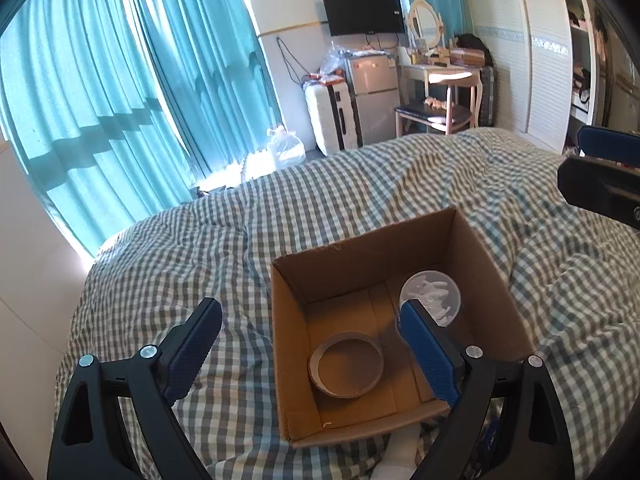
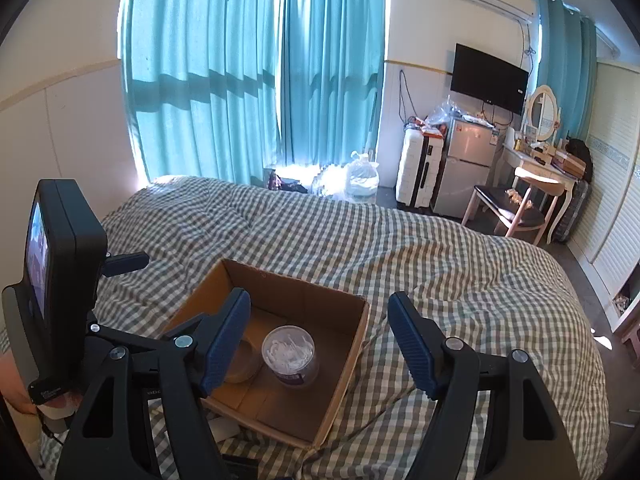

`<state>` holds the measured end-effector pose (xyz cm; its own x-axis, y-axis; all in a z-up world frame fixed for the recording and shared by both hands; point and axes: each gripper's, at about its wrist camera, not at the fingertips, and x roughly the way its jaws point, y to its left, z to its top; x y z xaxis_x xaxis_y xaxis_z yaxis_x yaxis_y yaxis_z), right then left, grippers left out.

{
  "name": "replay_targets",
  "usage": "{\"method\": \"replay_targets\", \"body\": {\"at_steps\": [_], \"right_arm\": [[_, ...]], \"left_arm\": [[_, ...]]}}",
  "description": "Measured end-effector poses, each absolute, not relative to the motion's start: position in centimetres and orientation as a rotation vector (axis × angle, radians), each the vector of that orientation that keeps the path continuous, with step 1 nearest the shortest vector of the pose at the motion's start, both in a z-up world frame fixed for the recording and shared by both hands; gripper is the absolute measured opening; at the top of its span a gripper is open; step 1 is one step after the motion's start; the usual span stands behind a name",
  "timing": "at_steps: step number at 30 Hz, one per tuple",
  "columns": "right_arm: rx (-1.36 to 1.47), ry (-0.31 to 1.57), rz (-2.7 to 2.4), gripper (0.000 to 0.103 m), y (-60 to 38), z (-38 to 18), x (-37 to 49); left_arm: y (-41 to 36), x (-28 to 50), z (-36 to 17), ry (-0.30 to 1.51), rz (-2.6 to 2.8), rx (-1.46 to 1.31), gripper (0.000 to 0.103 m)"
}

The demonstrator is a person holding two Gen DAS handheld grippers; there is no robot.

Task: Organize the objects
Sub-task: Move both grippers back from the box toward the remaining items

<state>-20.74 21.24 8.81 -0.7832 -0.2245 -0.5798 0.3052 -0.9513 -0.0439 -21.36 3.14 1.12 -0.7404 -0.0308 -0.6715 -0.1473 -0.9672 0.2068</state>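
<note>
Left wrist view: left tool (image 1: 308, 344) spread wide, holding nothing, above the near left part of the cardboard box (image 1: 362, 248) on the checked bed (image 1: 180, 240). Inside: tape ring (image 1: 346, 364) near, clear lidded jar (image 1: 430, 296) far right. Risk: a finger catching the box wall and tipping it on soft bedding.

Right wrist view: right tool (image 2: 320, 344) wide, empty, over the box's right rim. Risk: knocking the jar over on descent.
</note>
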Motion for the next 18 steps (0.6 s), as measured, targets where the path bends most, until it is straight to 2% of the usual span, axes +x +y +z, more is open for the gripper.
{"method": "replay_targets", "body": {"at_steps": [12, 16, 18], "right_arm": [[0.750, 0.280, -2.738, 0.074, 21.1, 12.8, -13.6], [0.738, 0.316, -2.741, 0.082, 21.0, 12.8, -11.4], [0.737, 0.329, -2.736, 0.083, 20.8, 12.7, -10.5]], "left_arm": [[2.0, -14.4, 6.5, 0.270, 2.920, -0.941, 0.100], [1.9, -12.3, 6.8, 0.254, 2.939, -0.923, 0.100], [1.8, -11.5, 6.9, 0.232, 2.945, -0.926, 0.100]]}}
